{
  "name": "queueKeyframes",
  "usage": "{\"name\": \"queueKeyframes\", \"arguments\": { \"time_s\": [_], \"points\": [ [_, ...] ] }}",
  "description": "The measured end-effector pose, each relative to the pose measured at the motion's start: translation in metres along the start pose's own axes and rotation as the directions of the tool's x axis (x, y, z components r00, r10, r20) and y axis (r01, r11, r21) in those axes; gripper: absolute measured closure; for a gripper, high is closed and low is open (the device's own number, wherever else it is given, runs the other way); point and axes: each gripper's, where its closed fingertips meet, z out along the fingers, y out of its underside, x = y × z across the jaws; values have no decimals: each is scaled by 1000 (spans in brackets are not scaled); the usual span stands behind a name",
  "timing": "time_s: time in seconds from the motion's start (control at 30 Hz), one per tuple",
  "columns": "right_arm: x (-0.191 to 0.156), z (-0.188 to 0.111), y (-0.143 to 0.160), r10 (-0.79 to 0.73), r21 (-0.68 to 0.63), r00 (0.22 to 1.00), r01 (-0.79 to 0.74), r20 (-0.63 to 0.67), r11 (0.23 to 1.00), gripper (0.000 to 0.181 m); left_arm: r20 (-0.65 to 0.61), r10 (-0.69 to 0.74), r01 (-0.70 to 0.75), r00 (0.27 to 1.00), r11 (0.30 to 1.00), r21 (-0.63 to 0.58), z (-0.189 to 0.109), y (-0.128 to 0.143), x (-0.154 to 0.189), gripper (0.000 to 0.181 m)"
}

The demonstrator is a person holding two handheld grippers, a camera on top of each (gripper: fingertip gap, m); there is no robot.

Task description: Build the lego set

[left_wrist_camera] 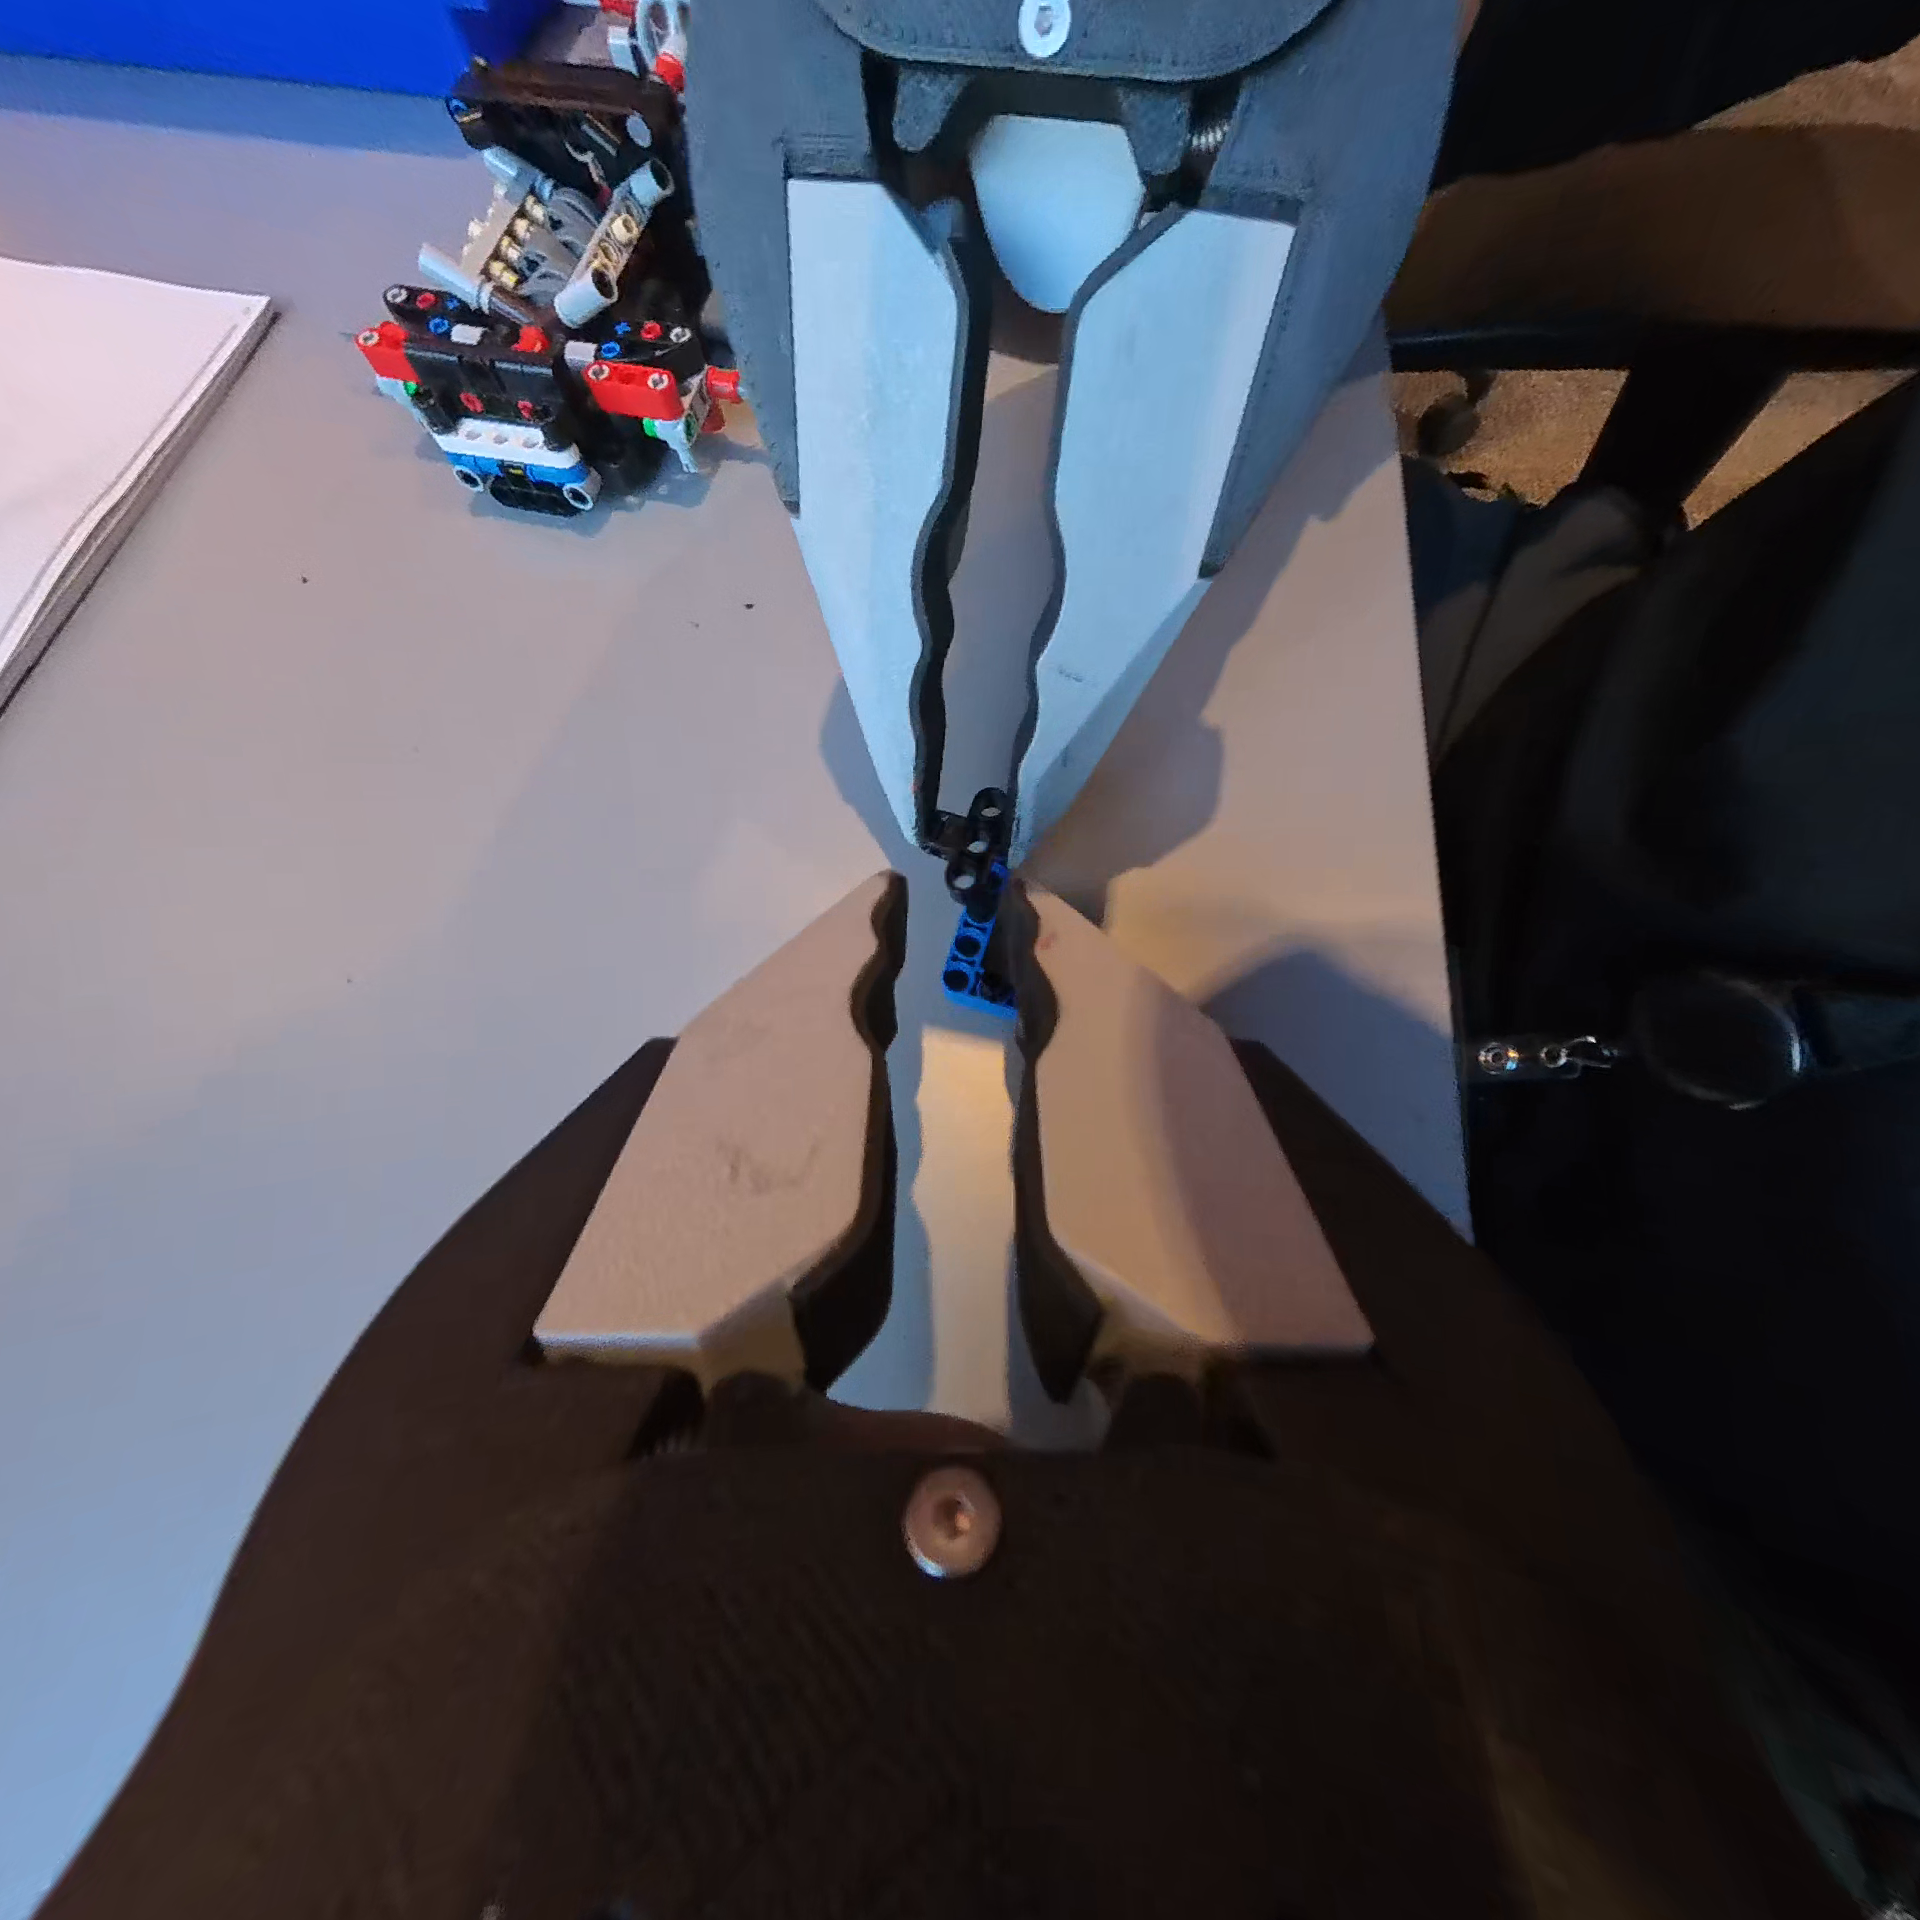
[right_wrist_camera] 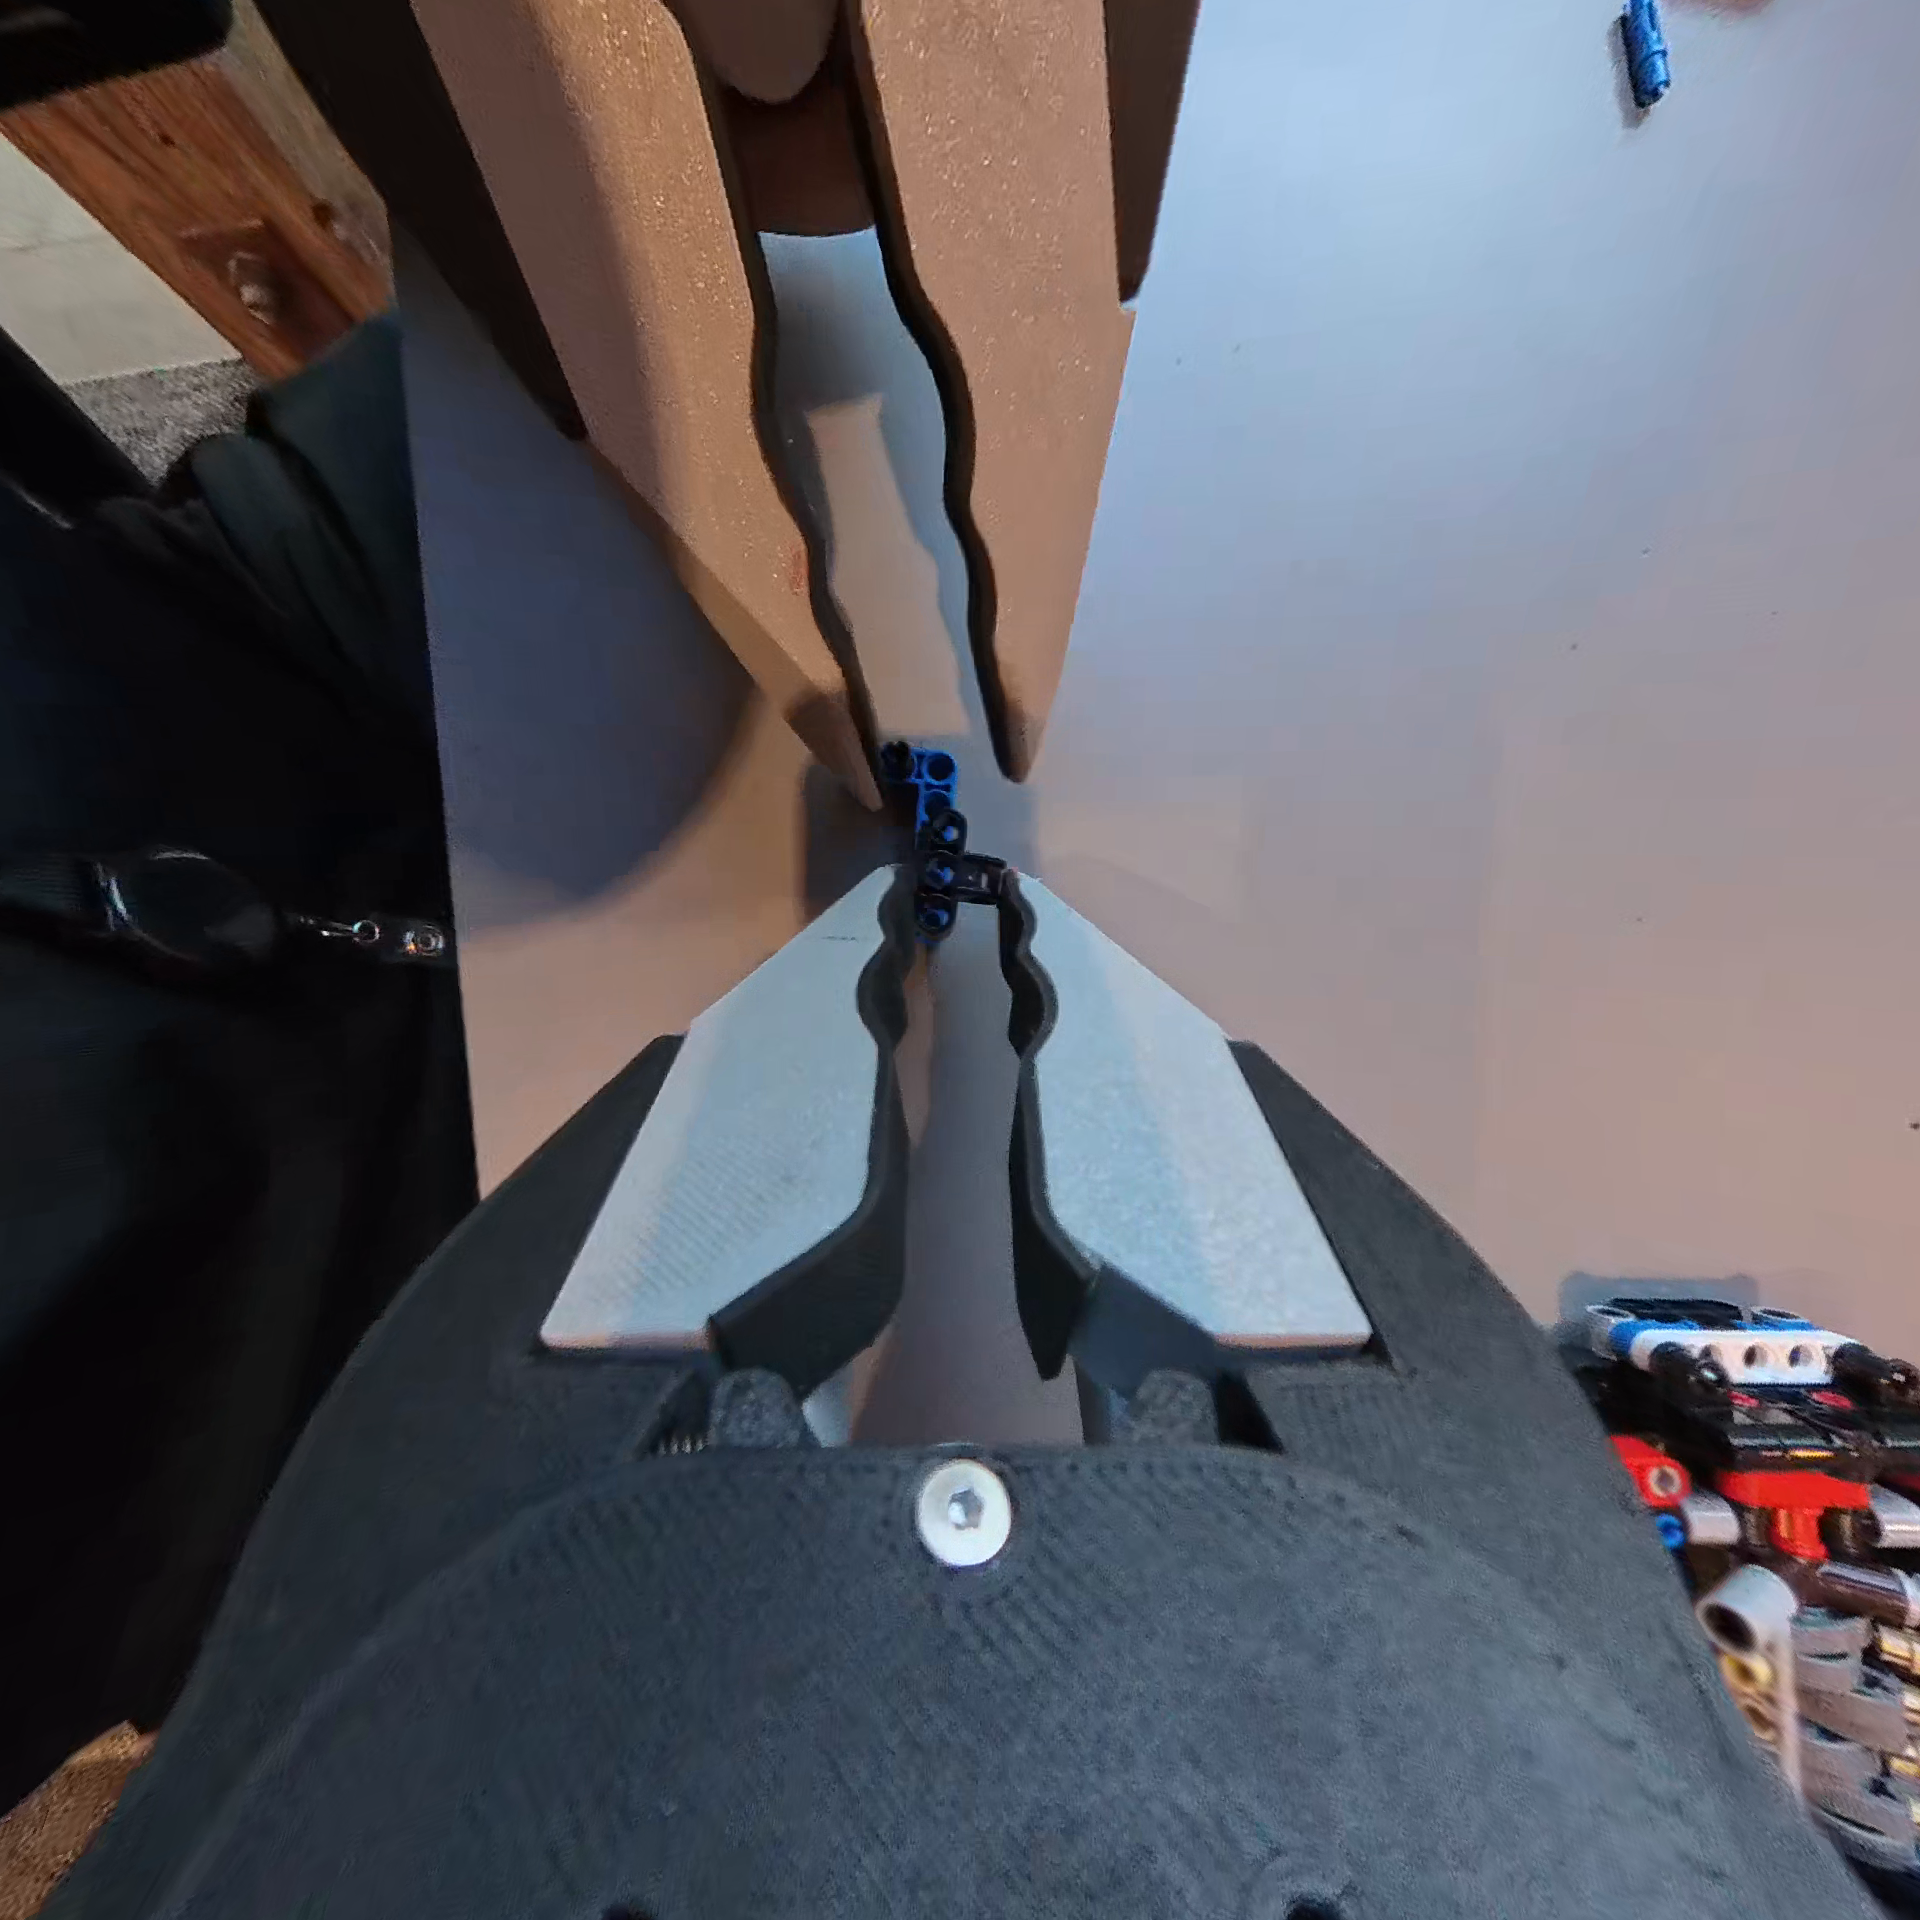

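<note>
My right gripper [right_wrist_camera: 953, 883] is shut on a small black connector [right_wrist_camera: 951, 878] that is joined to a short blue beam [right_wrist_camera: 928, 771]. My left gripper [left_wrist_camera: 958, 891] faces it tip to tip. The blue beam [left_wrist_camera: 975, 951] sits between the left fingers against the right-hand one, with a gap to the other, so the jaws stand open. In the left wrist view the right gripper [left_wrist_camera: 971, 836] comes down from the top with the black connector [left_wrist_camera: 977, 831] in its tips. In the right wrist view the left gripper [right_wrist_camera: 940, 784] comes from the top. Both pieces hang just above the grey table [left_wrist_camera: 416, 831].
The partly built model [left_wrist_camera: 551, 364] stands at the back left, also at the lower right of the right wrist view [right_wrist_camera: 1766, 1455]. A white booklet [left_wrist_camera: 94, 416] lies far left. A loose blue pin [right_wrist_camera: 1644, 52] lies far off. The table edge [left_wrist_camera: 1429, 831] and a seated person [left_wrist_camera: 1714, 831] are close. Less than 4 cm separates the two grippers' tips. From either gripper's tips it is about 15 cm to the partly built model [left_wrist_camera: 551, 364]. It turns up in the right wrist view [right_wrist_camera: 1727, 1480] as well.
</note>
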Motion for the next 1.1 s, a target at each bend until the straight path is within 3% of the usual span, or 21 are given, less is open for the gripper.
{"name": "queueKeyframes", "arguments": {
  "time_s": [0.17,0.3,0.53,0.77,1.1],
  "points": [
    [-2,0,-2,2,3,1000,-2,24,1000,168,-25,12,-12,1000,1000,-5,5,0,4,168],
    [3,-3,1,3,0,1000,-3,5,1000,169,-4,-33,33,999,998,-48,-2,12,5,149],
    [16,-4,8,-6,-11,1000,6,-25,1000,169,-6,-55,54,998,990,-127,7,29,10,149],
    [17,-2,11,-16,-20,1000,15,-21,1000,169,0,-50,50,999,992,-113,11,25,10,158],
    [-3,-3,1,-57,6,998,57,29,998,168,21,-45,47,999,997,-61,5,19,8,152]
  ]
}}
